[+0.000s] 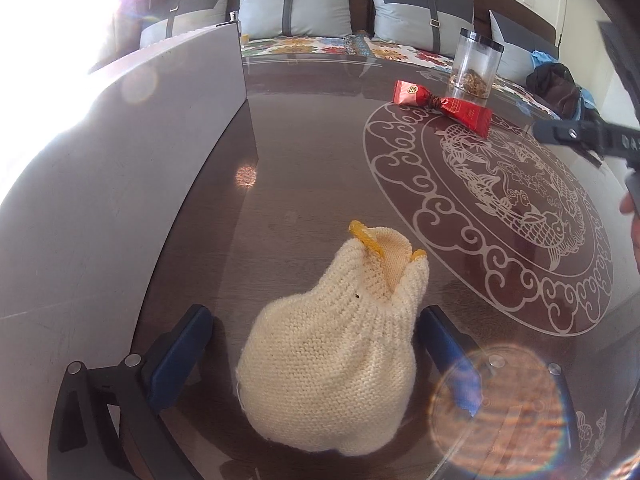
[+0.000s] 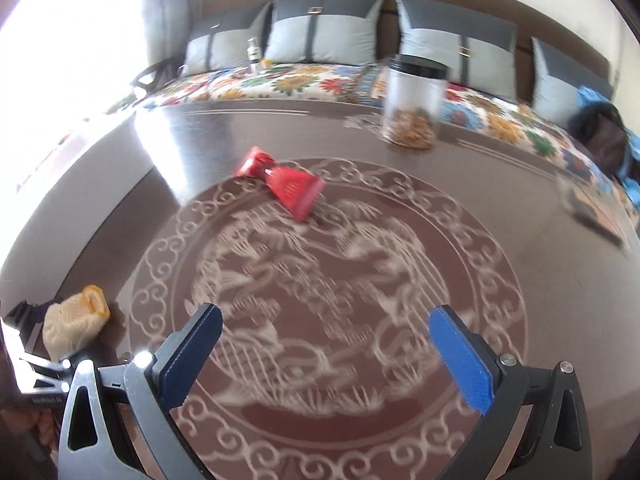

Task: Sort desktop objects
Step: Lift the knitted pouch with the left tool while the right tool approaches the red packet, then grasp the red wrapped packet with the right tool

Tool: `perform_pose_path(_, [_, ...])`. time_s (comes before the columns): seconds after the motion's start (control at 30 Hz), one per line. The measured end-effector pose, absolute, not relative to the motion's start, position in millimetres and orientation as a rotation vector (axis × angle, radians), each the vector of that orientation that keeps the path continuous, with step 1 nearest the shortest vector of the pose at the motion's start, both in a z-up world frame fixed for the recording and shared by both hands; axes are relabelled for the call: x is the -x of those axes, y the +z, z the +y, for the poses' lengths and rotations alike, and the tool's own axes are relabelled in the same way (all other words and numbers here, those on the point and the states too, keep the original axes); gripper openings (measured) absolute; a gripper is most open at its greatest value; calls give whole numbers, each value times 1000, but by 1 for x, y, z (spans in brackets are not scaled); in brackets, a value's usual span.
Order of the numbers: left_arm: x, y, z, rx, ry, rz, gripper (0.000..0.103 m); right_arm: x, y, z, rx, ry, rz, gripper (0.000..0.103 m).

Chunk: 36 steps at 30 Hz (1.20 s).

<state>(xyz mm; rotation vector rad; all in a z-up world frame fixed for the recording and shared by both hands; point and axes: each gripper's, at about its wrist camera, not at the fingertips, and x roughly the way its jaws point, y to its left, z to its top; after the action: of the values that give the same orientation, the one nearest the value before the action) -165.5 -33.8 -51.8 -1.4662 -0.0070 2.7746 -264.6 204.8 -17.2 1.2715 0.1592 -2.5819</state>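
Observation:
A cream knitted pouch (image 1: 332, 352) with a yellow rim lies on the dark glass table, between the open blue pads of my left gripper (image 1: 316, 320); the pads stand apart from it on both sides. The pouch also shows at the left edge of the right wrist view (image 2: 74, 320). A red wrapped packet (image 1: 444, 106) lies at the far side of the round white pattern; in the right wrist view it (image 2: 286, 188) is ahead of my right gripper (image 2: 326, 320), which is open, empty and above the pattern. A clear jar (image 2: 414, 110) with a black lid stands behind the packet.
A grey raised panel (image 1: 132, 160) runs along the table's left side. A sofa with grey cushions (image 1: 296, 4) and a floral cover lies behind the table. A dark bag (image 2: 604, 140) sits at the far right. The right gripper's arm (image 1: 580, 136) shows at the right edge.

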Motion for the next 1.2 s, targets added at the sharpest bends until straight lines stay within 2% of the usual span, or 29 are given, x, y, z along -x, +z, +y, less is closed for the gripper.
perform_pose_path(0.13, [166,-52,-34,1466,2775,-7,103,347,-23,146,-1298,-2417,398,102])
perform_pose_path(0.2, [166,-52,-34,1466,2775,-8,103,379,-36,126,-1349,-2389,481,95])
perform_pose_path(0.27, [167,-52,-34,1466,2775,-8,103,403,-48,115,-1387,-2373,480,90])
perform_pose_path(0.37, [166,-52,-34,1466,2775,-8,103,425,-59,107,-1429,-2351,421,90])
perform_pose_path(0.4, [166,-51,-34,1466,2775,-8,103,430,-65,108,-1456,-2324,392,81])
perform_pose_path(0.43, [166,-52,-34,1466,2774,-7,103,433,-71,108,-1490,-2288,362,80])
perform_pose_path(0.5, [163,-50,-36,1464,2776,-9,103,430,-68,113,-1442,-2318,353,49])
perform_pose_path(0.53, [163,-51,-36,1464,2776,-10,103,427,-67,116,-1439,-2324,336,39])
perform_pose_path(0.57, [164,-51,-36,1465,2776,-10,103,421,-67,120,-1444,-2329,320,24])
perform_pose_path(0.73, [165,-52,-36,1466,2778,-8,103,352,-62,138,-1444,-2354,324,23])
perform_pose_path(0.87, [165,-52,-35,1465,2778,-7,103,245,-62,158,-1389,-2445,358,23])
perform_pose_path(1.03, [164,-52,-35,1466,2779,-9,103,118,-63,187,-1306,-2574,271,23])
perform_pose_path(1.07, [164,-52,-35,1466,2780,-6,103,103,-63,192,-1303,-2600,243,25])
perform_pose_path(1.2, [169,-52,-35,1503,2751,7,103,90,-60,210,-1380,-2581,61,55])
